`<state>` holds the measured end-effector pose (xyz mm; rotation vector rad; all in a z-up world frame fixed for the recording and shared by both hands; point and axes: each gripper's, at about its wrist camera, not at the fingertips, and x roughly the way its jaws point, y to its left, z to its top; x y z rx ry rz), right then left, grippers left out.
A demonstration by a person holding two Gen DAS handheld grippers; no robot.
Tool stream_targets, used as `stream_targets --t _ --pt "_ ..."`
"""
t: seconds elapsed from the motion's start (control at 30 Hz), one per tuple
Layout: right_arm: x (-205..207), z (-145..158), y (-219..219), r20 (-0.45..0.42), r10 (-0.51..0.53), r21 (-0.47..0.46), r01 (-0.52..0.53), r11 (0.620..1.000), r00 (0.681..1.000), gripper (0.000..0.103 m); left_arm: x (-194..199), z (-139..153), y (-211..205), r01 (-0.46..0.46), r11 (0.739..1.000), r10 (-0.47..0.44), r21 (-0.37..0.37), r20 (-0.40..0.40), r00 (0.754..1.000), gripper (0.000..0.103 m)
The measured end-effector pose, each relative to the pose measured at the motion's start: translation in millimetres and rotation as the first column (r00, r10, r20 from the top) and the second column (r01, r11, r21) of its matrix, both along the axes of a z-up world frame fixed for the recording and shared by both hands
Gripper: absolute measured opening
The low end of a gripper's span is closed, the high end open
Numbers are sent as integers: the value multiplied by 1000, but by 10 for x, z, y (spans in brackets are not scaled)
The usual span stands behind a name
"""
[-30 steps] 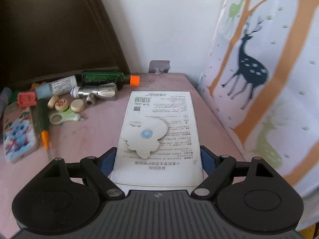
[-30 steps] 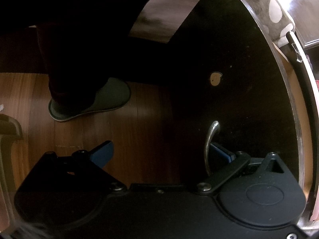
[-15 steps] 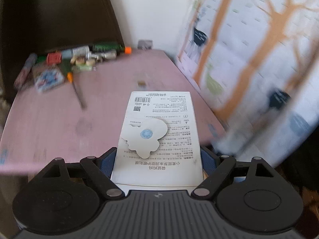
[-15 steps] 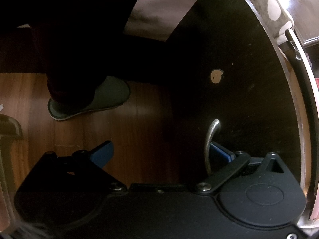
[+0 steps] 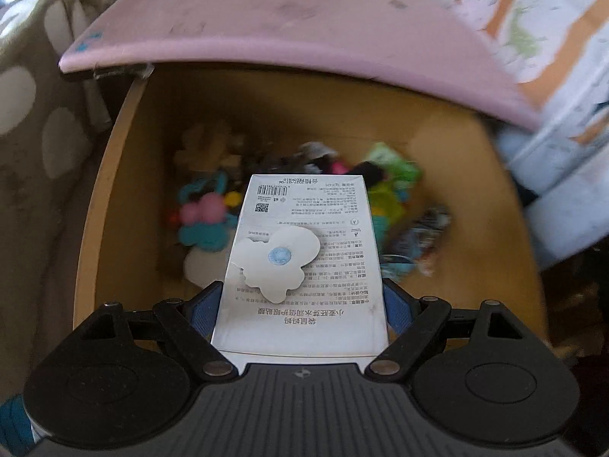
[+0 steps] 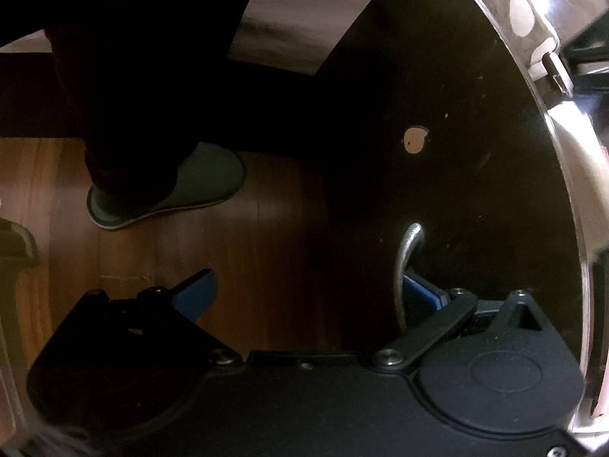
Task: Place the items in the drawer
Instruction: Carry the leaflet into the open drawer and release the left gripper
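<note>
Pink tabletop [image 5: 266, 26] now at top of view; open drawer [image 5: 114, 175] below. Left gripper [image 5: 300, 304], clamped on white printed box [image 5: 304, 266], has swung from tabletop to over toy clutter: ready for release. Right gripper [image 6: 304, 293] spread, one finger behind drawer handle [image 6: 405, 262].

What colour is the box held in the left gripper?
White with black print, the box shows best in the left wrist view.

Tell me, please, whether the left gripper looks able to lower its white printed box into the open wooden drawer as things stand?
Probably yes: the left gripper holds the white printed box above the open wooden drawer, nothing covers the opening, and only blurred colourful toys lie inside.
</note>
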<state>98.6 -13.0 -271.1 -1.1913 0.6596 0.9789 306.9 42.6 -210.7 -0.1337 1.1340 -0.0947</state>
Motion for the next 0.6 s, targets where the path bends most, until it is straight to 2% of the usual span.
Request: stream_targets --t 0.2,0.27,0.3,0.4,0.5,0.6 --pt "3 -6 -9 -1 9 3 -9 1000 1000 103 267 -234 82 2 999 -1 44 -20 1000 87" --pt "2 -14 -11 -1 12 5 -12 1000 1000 103 298 -301 86 22 997 -18 73 -52 998 91" --pt "3 -15 -14 -1 14 6 -14 1000 1000 103 288 -302 83 20 995 -16 95 -42 999 91" --pt "8 -20 -21 0 16 10 -16 1000 1000 103 236 -239 91 23 994 -21 104 -14 1000 92" --pt "16 -19 -18 -2 7 15 -7 1000 1000 103 144 -126 6 52 987 -56 150 21 998 92" --pt "16 -15 -15 -5 -4 20 4 1000 1000 103 75 22 -53 61 986 -69 156 47 997 92"
